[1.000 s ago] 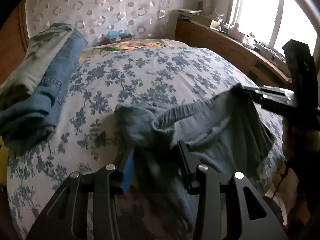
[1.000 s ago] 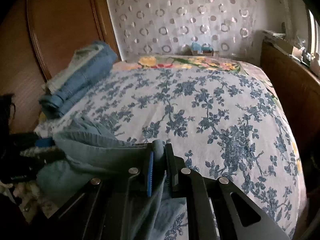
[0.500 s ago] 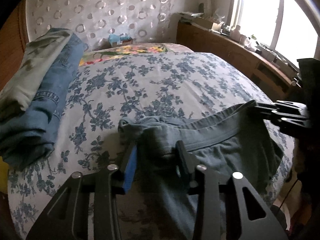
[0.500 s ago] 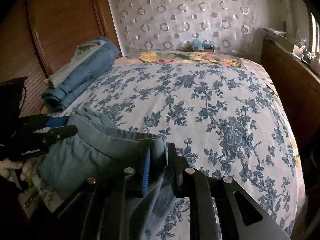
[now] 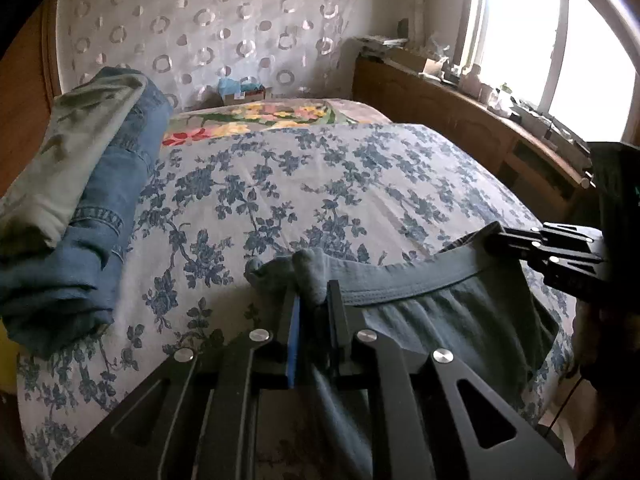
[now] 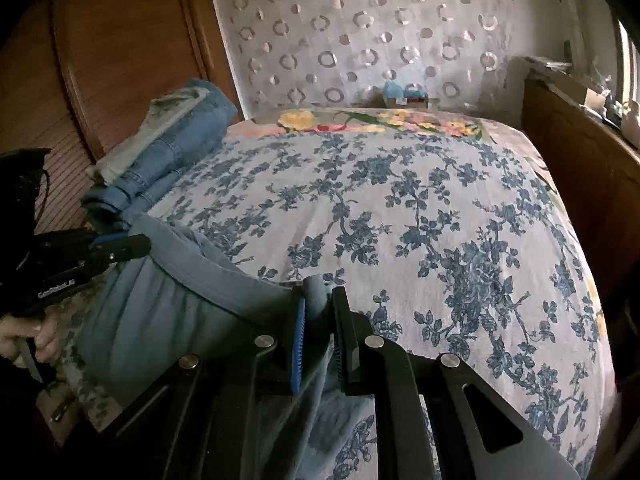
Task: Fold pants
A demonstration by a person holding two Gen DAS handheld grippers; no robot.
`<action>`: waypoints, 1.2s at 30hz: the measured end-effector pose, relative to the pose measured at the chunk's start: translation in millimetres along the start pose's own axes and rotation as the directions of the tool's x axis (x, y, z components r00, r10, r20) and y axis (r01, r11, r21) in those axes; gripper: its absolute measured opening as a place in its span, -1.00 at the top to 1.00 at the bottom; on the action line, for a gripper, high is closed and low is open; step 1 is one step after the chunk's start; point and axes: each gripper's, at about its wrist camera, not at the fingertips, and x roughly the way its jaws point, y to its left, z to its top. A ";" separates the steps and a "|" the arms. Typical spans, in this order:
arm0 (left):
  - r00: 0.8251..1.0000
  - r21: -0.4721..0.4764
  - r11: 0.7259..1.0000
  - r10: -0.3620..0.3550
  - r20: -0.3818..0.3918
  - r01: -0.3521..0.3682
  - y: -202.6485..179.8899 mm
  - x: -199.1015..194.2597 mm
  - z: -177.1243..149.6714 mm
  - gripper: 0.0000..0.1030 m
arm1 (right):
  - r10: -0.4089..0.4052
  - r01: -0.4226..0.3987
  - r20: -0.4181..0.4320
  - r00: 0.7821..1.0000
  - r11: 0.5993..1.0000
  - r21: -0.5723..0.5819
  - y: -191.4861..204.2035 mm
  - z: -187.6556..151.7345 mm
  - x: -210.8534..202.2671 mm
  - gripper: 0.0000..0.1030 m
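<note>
Grey-blue pants (image 5: 448, 312) with an elastic waistband hang over the near edge of the bed. My left gripper (image 5: 312, 292) is shut on one end of the waistband. My right gripper (image 6: 318, 300) is shut on the other end; it also shows in the left wrist view (image 5: 496, 236). The waistband (image 6: 224, 272) is stretched fairly straight between them, just above the floral bedspread (image 6: 400, 208). The left gripper shows at the left of the right wrist view (image 6: 136, 246). The pant legs below are hidden.
A pile of folded jeans and a pale green garment (image 5: 80, 200) lies along the bed's left side by a wooden wardrobe (image 6: 120, 40). A wooden cabinet (image 5: 480, 128) with clutter runs under the window at right. A patterned curtain (image 5: 200, 32) hangs behind.
The left gripper's jaws have closed on the waistband. Both grippers have drawn apart, pulling the slack, bunched waistband out straight across the near edge of the bed.
</note>
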 end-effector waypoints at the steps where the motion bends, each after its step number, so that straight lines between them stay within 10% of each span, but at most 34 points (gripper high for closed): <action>1: 1.000 0.007 1.000 0.006 0.002 -0.006 -1.8 -1.1 -0.6 0.76 | 0.001 -0.001 -0.003 1.000 1.000 0.007 -0.7 0.0 0.7 0.75; 14: 0.999 0.081 0.997 -0.002 0.050 -0.002 -29.1 -35.0 -6.4 0.17 | -0.027 0.027 0.023 0.999 1.000 0.001 0.3 -6.1 -16.6 0.70; 36: 0.998 0.035 0.999 0.015 -0.066 -0.013 -24.8 -12.5 -36.8 0.11 | -0.008 0.008 0.001 1.000 0.999 -0.034 8.2 -50.4 -55.1 0.34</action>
